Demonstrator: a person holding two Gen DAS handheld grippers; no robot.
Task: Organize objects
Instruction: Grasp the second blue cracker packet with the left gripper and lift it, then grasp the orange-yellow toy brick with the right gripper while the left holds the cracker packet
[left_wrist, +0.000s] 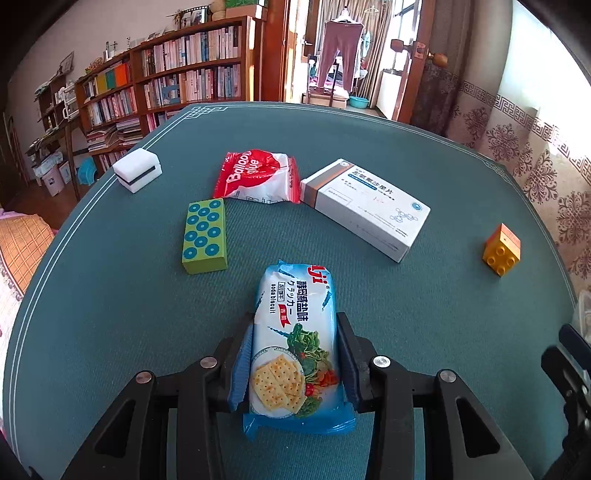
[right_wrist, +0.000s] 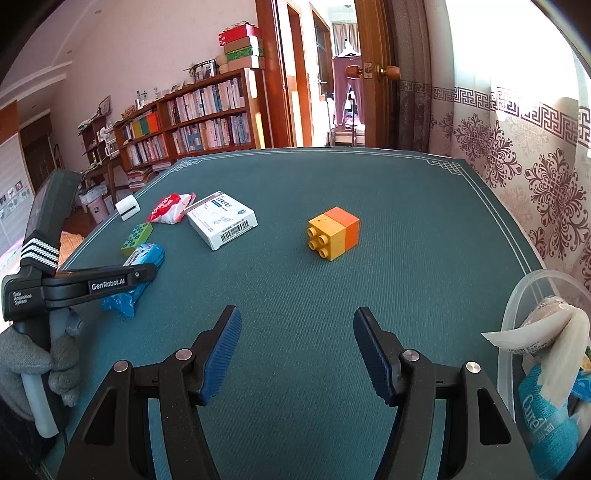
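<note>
My left gripper (left_wrist: 295, 325) is shut on a blue soda biscuit pack (left_wrist: 293, 347), its blue pads pressing both sides; the pack lies along the fingers on the green table. In the right wrist view the left gripper (right_wrist: 147, 273) and the pack (right_wrist: 142, 258) show at the left. My right gripper (right_wrist: 297, 317) is open and empty above the table, with the yellow and orange toy brick (right_wrist: 334, 232) well ahead of it. That brick (left_wrist: 501, 249) sits at the right in the left wrist view.
On the table lie a green dotted block (left_wrist: 204, 236), a red snack bag (left_wrist: 256, 177), a white medicine box (left_wrist: 364, 206) and a white eraser-like block (left_wrist: 137, 170). A clear plastic container (right_wrist: 517, 317) holding packets stands at the right edge.
</note>
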